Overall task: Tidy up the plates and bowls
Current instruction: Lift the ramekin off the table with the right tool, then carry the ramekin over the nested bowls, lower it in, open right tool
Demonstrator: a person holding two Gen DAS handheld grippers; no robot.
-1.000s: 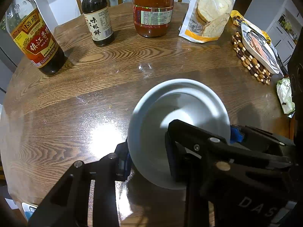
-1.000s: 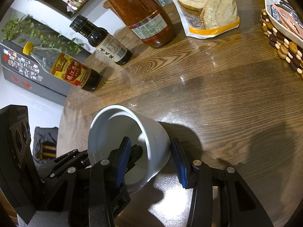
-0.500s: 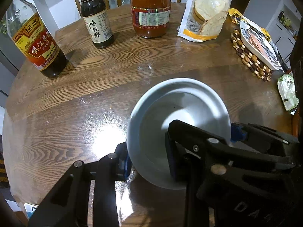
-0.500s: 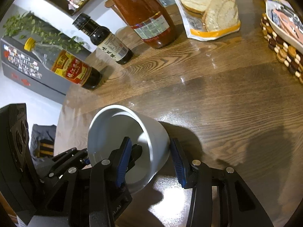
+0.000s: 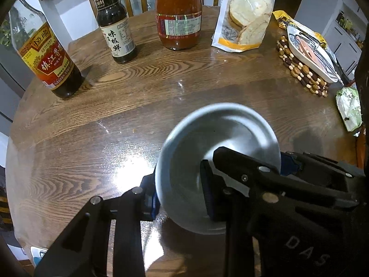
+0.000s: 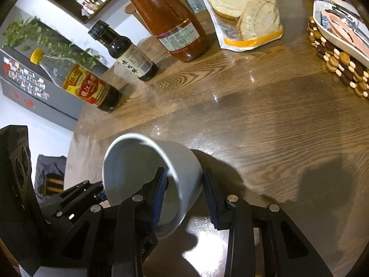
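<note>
A white bowl (image 5: 219,138) is tilted on its side above the round wooden table (image 5: 115,106). My left gripper (image 5: 180,198) is shut on its near rim, one finger outside and one inside. In the right wrist view the same bowl (image 6: 184,161) sits between the fingers of my right gripper (image 6: 184,191). The left pad is inside the bowl against its wall, and the right pad (image 6: 211,198) stands just off the outside wall. The left gripper's fingers (image 6: 76,196) show at the bowl's left rim.
At the back stand a vinegar bottle (image 5: 49,62), a dark soy bottle (image 5: 115,30) and a red sauce bottle (image 5: 178,16). A bread bag (image 5: 244,20) leans beside them. A white dish (image 5: 311,55) rests on a beaded trivet (image 5: 299,73) at right, with a green packet (image 5: 349,108) nearby.
Both grippers and the bowl have eased slightly back from the bottles. The grips on the bowl look the same.
</note>
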